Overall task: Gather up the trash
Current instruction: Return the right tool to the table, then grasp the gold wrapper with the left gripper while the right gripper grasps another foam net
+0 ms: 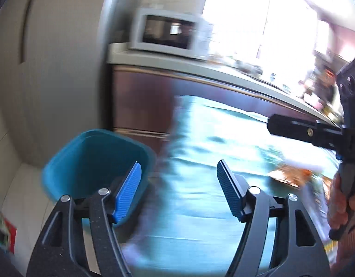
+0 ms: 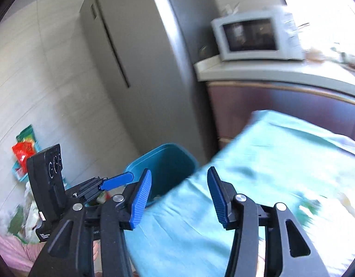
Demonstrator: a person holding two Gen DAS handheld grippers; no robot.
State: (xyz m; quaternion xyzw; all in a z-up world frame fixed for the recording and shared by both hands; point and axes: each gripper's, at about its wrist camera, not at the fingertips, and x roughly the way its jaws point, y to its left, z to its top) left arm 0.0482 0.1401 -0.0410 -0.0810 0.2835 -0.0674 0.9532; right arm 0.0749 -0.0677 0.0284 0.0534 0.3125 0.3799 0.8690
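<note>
A teal trash bin (image 1: 96, 159) stands on the floor beside a table with a light teal cloth (image 1: 200, 184); it also shows in the right wrist view (image 2: 168, 164). My left gripper (image 1: 178, 191) is open and empty, above the gap between bin and table. My right gripper (image 2: 179, 198) is open and empty, over the table's corner near the bin. An orange wrapper (image 1: 290, 175) lies on the cloth at the right, blurred. Red and green wrappers (image 2: 25, 147) lie on the floor at the left. The left gripper's body (image 2: 48, 184) shows at the left of the right wrist view.
A grey fridge (image 2: 136, 69) stands behind the bin. A white microwave (image 2: 253, 37) sits on a counter (image 2: 270, 73) over brown cabinets. More packaging (image 2: 22, 217) lies on the floor at the lower left. The right gripper's body (image 1: 316, 131) is at the right of the left wrist view.
</note>
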